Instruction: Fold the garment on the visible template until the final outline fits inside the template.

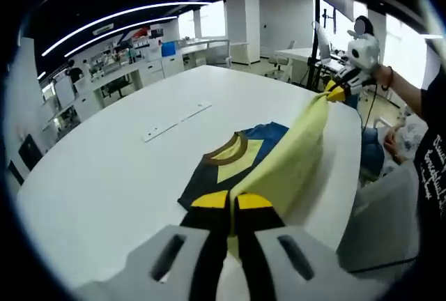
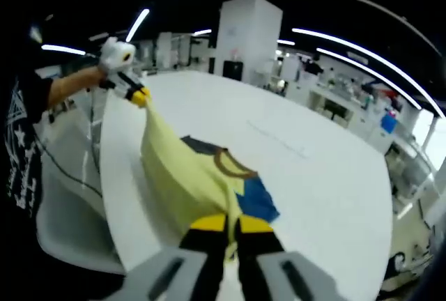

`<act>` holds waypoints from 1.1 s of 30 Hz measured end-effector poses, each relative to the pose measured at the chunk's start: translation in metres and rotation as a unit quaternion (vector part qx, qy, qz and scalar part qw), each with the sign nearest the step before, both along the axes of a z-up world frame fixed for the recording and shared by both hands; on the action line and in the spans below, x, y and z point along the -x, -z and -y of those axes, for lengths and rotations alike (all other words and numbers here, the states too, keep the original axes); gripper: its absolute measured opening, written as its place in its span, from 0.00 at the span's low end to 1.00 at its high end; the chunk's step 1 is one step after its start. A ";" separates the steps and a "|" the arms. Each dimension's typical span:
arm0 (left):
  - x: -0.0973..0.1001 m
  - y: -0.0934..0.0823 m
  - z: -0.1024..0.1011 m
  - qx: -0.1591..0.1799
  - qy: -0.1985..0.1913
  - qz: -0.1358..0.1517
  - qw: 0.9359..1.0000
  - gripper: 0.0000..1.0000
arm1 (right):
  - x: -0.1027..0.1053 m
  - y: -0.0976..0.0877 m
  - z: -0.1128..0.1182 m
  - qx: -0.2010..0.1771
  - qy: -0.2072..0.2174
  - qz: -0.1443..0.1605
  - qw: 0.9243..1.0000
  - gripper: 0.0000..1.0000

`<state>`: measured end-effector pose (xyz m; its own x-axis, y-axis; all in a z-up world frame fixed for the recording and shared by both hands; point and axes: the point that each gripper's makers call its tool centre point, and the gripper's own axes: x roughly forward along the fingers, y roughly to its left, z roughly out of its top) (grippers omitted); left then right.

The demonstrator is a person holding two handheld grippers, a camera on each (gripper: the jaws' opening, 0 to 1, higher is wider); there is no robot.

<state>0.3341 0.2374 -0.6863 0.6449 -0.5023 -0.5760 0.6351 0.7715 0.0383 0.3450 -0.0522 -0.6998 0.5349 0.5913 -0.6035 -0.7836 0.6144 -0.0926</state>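
1. Right, both grippers are up off the worktop (image 1: pixel 104 175) with the garment (image 1: pixel 279 168) strung between them, a pale yellow panel pulled taut from one to the other.
2. Left gripper (image 1: pixel 232 203): jaws pinched together on the near edge of the yellow cloth, no gap visible between the yellow tips.
3. Right gripper (image 2: pixel 230 226): same story, jaws closed on the opposite edge, fabric running straight out of the tips.
4. The rest of the garment lies on the worktop under the raised panel, with a brown collar (image 2: pixel 233 165) and blue patch (image 2: pixel 258 200) showing beside the lifted yellow, close to the worktop's edge nearest the person (image 2: pixel 28 141).
5. I can't make out a template outline on the worktop from here; two pale strips (image 1: pixel 174 121) sit on the worktop beyond the garment.
6. Handling call: this looks light and thoroughly soft. It sags between the grips and will drape wherever it's laid, so nothing holds shape by itself.
7. Best hold, I'd say, is what they've got: the two ends of one edge, kept taut so the fold line lands straight.
8. Risk to watch: slack or uneven lowering could bunch the cloth or drag the flat part off the edge.
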 end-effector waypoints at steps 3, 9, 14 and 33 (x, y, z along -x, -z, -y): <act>-0.017 0.002 -0.002 0.005 -0.010 0.001 1.000 0.00 | -0.008 0.003 -0.001 0.006 0.009 -0.001 1.000 0.00; -0.039 0.018 -0.006 0.017 -0.022 -0.001 1.000 0.00 | -0.027 0.015 0.000 -0.003 0.054 -0.020 0.998 0.00; -0.054 0.037 -0.012 0.020 -0.036 -0.018 0.999 0.00 | -0.044 0.024 -0.005 0.001 0.071 -0.018 0.997 0.00; -0.101 0.110 -0.024 0.016 -0.063 -0.081 0.995 0.00 | -0.093 0.090 -0.007 0.072 0.099 -0.042 0.992 0.00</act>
<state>0.4347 0.2615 -0.7961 0.6040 -0.4427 -0.6627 0.5288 0.8447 -0.0823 0.4385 -0.0454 -0.7899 0.5768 0.3834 -0.7213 -0.6569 0.7426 -0.1306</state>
